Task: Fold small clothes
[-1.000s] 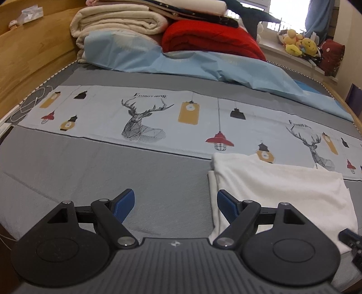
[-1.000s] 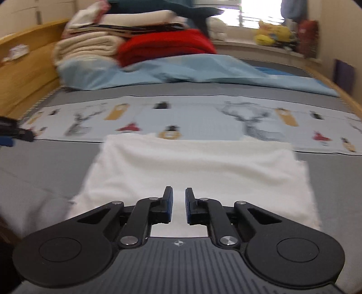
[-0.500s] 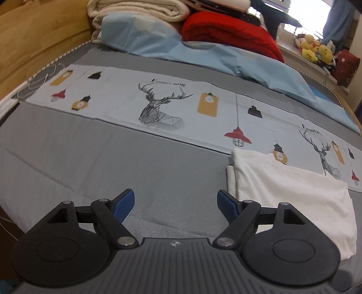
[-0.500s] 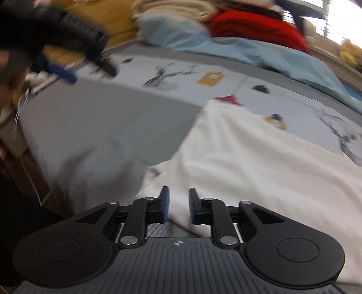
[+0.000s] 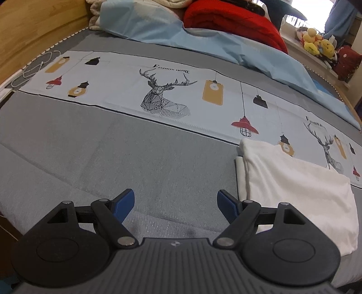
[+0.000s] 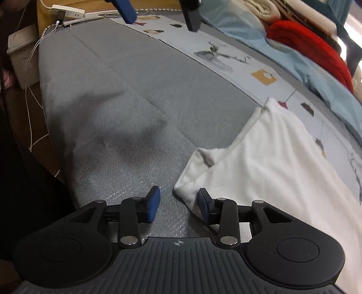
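Your folded cloth [image 5: 294, 185] lies on the bed [image 5: 113, 158] to your right, its far edge over the printed strip [image 5: 158, 90]. Behind that strip, 1 sheet [image 5: 203, 45] fronts stacked blankets [image 5: 226, 20].

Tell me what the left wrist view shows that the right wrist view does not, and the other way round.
Only the left wrist view shows the stuffed toys by the window and the open left gripper over bare grey bedding.

Only the right wrist view shows the power strip, the white box beside the bed, and the open right gripper at the near corner of the white garment.

Both show the white garment, the deer-print sheet and the red blanket.
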